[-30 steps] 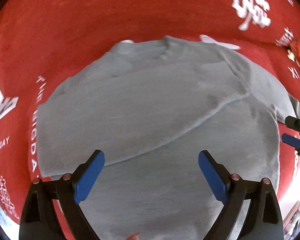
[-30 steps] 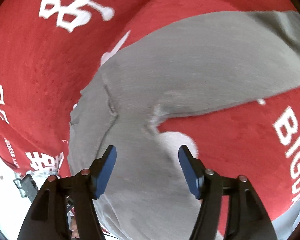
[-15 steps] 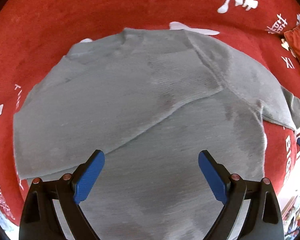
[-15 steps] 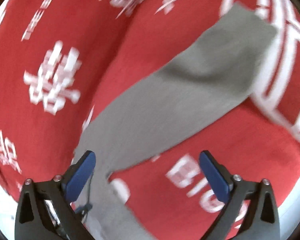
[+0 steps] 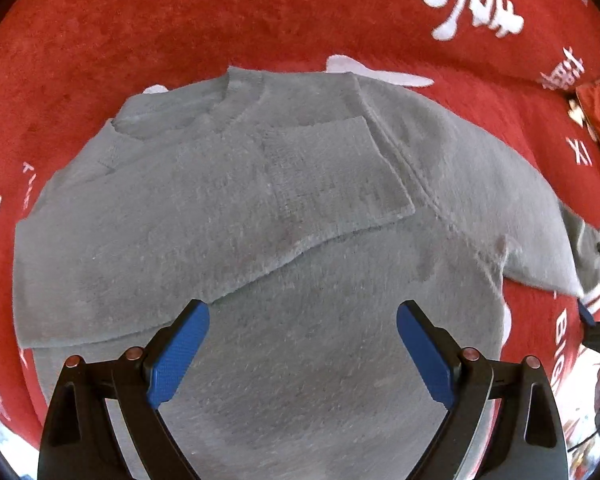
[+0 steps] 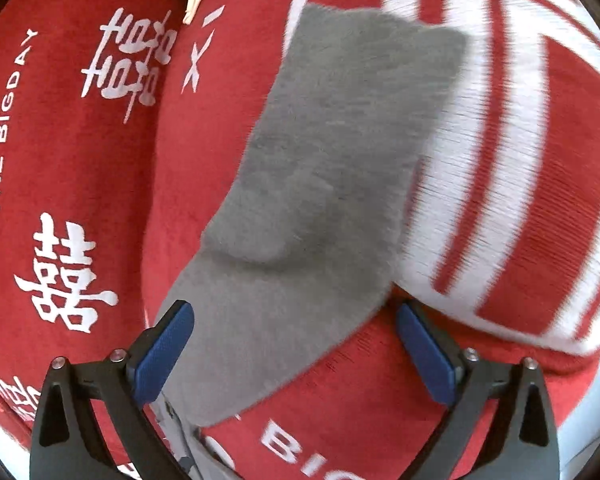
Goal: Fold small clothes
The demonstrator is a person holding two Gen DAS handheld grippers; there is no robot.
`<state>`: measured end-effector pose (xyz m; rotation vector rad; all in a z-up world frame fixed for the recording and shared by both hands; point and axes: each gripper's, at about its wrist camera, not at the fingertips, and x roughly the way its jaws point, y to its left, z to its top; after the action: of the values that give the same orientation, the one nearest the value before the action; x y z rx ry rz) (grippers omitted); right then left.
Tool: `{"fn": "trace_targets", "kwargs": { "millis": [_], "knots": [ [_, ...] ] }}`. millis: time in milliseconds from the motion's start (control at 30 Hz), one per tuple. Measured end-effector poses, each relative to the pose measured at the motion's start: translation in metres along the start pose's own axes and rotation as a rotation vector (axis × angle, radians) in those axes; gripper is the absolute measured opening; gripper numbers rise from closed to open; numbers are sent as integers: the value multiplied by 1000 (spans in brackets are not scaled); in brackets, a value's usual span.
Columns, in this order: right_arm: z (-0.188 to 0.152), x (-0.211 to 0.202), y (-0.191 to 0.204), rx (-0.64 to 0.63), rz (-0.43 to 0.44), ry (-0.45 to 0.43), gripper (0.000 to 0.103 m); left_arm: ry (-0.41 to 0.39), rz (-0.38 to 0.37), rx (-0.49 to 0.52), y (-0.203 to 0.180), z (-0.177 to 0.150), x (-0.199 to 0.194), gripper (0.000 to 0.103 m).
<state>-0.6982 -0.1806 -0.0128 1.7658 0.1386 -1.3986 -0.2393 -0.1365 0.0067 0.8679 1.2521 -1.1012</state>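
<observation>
Sweater: a small grey knit sweater [image 5: 284, 240] lies flat on the red cloth, neckline at the far side in the left wrist view.
Folded sleeve: one sleeve [image 5: 204, 216] is laid back across the chest, its ribbed cuff near the middle of the body.
Outstretched sleeve: the other sleeve [image 6: 324, 184] runs out sideways from the body, flat on the cloth, cuff end lying against the big white-and-red striped print.
Left gripper: the left gripper [image 5: 303, 354] points straight down over the lower body of the sweater, blue pads spread wide, nothing between them but the fabric below.
Right gripper: the right gripper [image 6: 294, 354] is over the outstretched sleeve, jaws wide and just starting to narrow; the sleeve passes beneath the gap, and the pads seem clear of it, though the blur makes that hard to be sure of.
Cloth: a red cloth [image 5: 180, 28] with white characters and "THE BIGDAY" lettering lies under everything.
</observation>
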Motion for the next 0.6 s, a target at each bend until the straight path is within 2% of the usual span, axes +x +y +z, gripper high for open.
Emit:
{"fn": "trace_targets", "kwargs": {
  "millis": [67, 100, 133, 167, 200, 300, 400, 600],
  "knots": [
    [4, 3, 2, 8, 3, 3, 70, 9, -15, -27, 2, 3, 3, 95],
    [5, 5, 4, 17, 9, 6, 63, 9, -14, -33, 2, 4, 4, 95],
    [7, 8, 3, 34, 29, 12, 41, 7, -15, -39, 3, 4, 4, 95],
    [6, 8, 3, 47, 44, 22, 15, 4, -20, -47, 4, 3, 3, 95],
    [7, 11, 2, 73, 64, 35, 8, -1, -27, -56, 6, 4, 1, 95],
    [8, 6, 5, 110, 150, 23, 7, -15, -36, -81, 13, 5, -3, 95],
    [5, -5, 28, 70, 232, 20, 7, -48, -30, -107, 23, 7, -9, 95],
    [-26, -22, 140, -275, 335, 58, 7, -99, 0, -135, 57, 11, -25, 95]
  ]
}}
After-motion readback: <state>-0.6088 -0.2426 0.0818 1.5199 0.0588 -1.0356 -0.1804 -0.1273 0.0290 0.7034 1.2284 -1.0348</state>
